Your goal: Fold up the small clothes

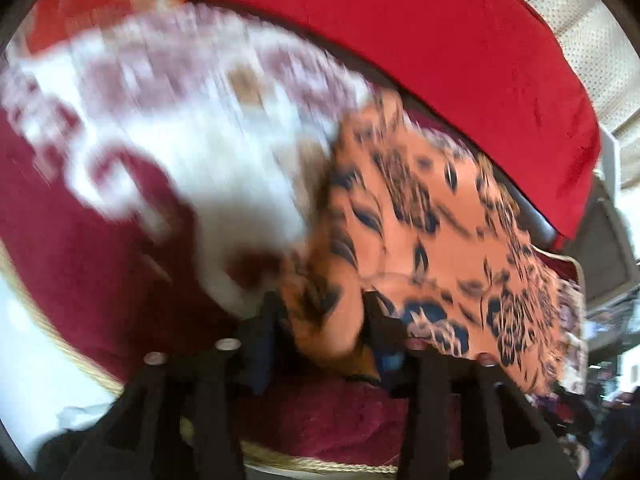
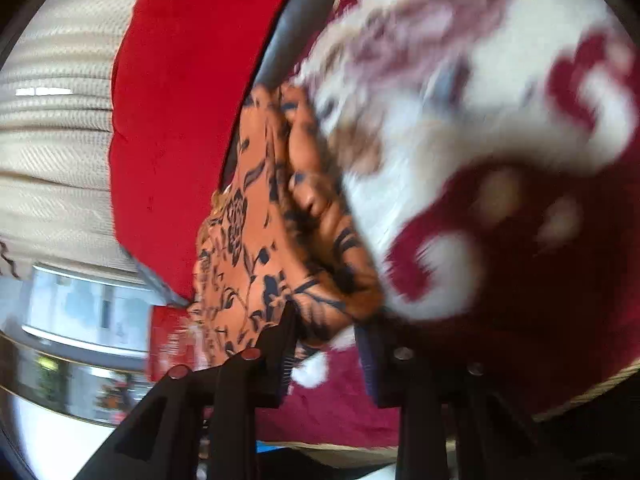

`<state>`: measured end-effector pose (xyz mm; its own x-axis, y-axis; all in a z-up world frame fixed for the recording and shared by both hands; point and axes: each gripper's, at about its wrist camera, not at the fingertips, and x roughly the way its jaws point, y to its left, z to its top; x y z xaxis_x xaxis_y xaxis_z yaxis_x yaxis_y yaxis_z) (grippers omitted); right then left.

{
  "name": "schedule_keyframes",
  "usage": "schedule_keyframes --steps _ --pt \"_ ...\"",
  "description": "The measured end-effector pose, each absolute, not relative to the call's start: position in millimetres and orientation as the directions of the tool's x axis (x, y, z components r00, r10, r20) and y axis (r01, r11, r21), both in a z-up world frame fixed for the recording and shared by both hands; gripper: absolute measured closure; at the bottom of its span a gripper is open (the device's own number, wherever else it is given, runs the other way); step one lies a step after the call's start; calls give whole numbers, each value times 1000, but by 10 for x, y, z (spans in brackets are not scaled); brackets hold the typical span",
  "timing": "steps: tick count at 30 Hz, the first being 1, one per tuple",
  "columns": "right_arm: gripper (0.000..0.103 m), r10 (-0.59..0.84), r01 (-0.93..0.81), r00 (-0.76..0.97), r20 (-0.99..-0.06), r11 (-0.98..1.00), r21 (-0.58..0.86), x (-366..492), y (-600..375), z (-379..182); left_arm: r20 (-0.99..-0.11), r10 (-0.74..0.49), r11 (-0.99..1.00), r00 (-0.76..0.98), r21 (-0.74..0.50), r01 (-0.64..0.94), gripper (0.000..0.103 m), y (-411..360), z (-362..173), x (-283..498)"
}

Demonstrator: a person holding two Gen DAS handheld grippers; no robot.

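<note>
An orange cloth with a dark blue flower print [image 1: 432,240] hangs bunched in front of both cameras. My left gripper [image 1: 324,320] has its fingers closed on a fold of the cloth's lower edge. The same cloth [image 2: 260,232] shows in the right wrist view, gathered into thick folds. My right gripper [image 2: 324,332] holds a bunched edge of it between its fingers. The cloth is lifted above a dark red seat with a white pattern [image 1: 120,240]. Both views are blurred by motion.
A bright red cushion [image 1: 460,60] lies behind the cloth, also in the right wrist view [image 2: 180,120]. The patterned seat [image 2: 500,160] has a gold cord edge [image 1: 60,344]. A cream woven curtain [image 2: 52,140] and a window [image 2: 80,308] are to the side.
</note>
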<state>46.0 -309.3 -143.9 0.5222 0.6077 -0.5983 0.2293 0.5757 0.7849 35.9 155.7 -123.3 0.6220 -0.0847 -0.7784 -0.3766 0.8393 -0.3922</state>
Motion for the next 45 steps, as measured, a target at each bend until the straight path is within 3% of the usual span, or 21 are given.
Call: schedule_keyframes --steps 4,5,6,7,8,14,16,17,18,23,25,28,29,30,31,32,33,38,42,44,45 --pt "66 539 140 564 -625 684 716 678 -3065 -973 -697 -39 889 716 -351 -293 49 1576 -712 509" --pt "65 548 101 570 -612 692 715 754 -3019 -864 -682 -55 902 729 -346 -256 42 1535 -654 573" --pt "57 575 40 562 -595 699 714 929 -2926 -737 -665 -59 928 745 -311 -205 32 1455 -585 708" --pt "36 589 -1 549 -593 710 704 1024 -2854 -656 -659 -45 942 751 -278 -188 27 1391 -558 801" --pt "31 583 -51 540 -607 743 668 1219 -2756 -544 -656 -40 953 754 -252 -169 19 1348 -573 909" --pt "32 432 -66 536 -725 878 475 2121 -2627 -699 -743 -27 960 668 -206 -190 19 1380 -1034 1695" --pt "43 445 -67 486 -752 877 476 2285 -2682 -868 -768 -72 954 636 -240 -182 20 1410 -1156 1862" --pt "79 452 -88 452 -769 881 466 2301 -2613 -895 -785 -100 955 611 -247 -161 61 1408 -1222 1955" --pt "96 448 -101 428 -785 887 451 2342 -2569 -929 -825 -85 966 558 -205 -157 95 1387 -1294 2056" --pt "98 378 -122 545 -748 919 375 2263 -2582 -565 -758 -53 959 650 -220 -178 98 1443 -1084 2022" --pt "97 342 -57 555 -759 925 375 2366 -2702 -637 -794 -38 959 607 -199 -200 98 1432 -1226 2134" --pt "92 356 15 448 -820 914 406 2573 -2755 -1111 -832 -3 962 555 -153 -224 91 1405 -1398 2228" --pt "91 384 33 470 -795 892 450 2525 -2825 -1154 -824 6 960 566 -153 -233 79 1402 -1329 2183" --pt "78 395 49 494 -774 877 479 2454 -2890 -1113 -811 4 956 585 -169 -241 53 1408 -1230 2111" --pt "47 401 61 510 -761 866 497 2366 -2951 -1038 -792 5 950 610 -186 -250 41 1421 -1114 2022" --pt "31 396 61 517 -759 867 494 2298 -2983 -960 -765 22 946 644 -193 -261 34 1426 -980 1910" --pt "27 379 62 544 -749 872 486 2185 -3031 -833 -721 48 943 691 -197 -270 34 1412 -795 1744" --pt "23 542 -42 643 -541 730 682 1543 -3109 -261 -629 -45 943 776 -283 -174 26 1076 -381 1159" --pt "20 760 -116 534 -371 500 858 1332 -2770 -540 -629 -129 958 766 -279 -68 23 489 -476 851" --pt "20 773 -48 493 -398 482 875 1329 -2732 -879 -648 -146 959 747 -279 -55 22 254 -663 820" --pt "25 716 52 509 -478 529 847 1310 -2811 -1126 -681 -141 960 719 -271 -69 20 144 -810 834"
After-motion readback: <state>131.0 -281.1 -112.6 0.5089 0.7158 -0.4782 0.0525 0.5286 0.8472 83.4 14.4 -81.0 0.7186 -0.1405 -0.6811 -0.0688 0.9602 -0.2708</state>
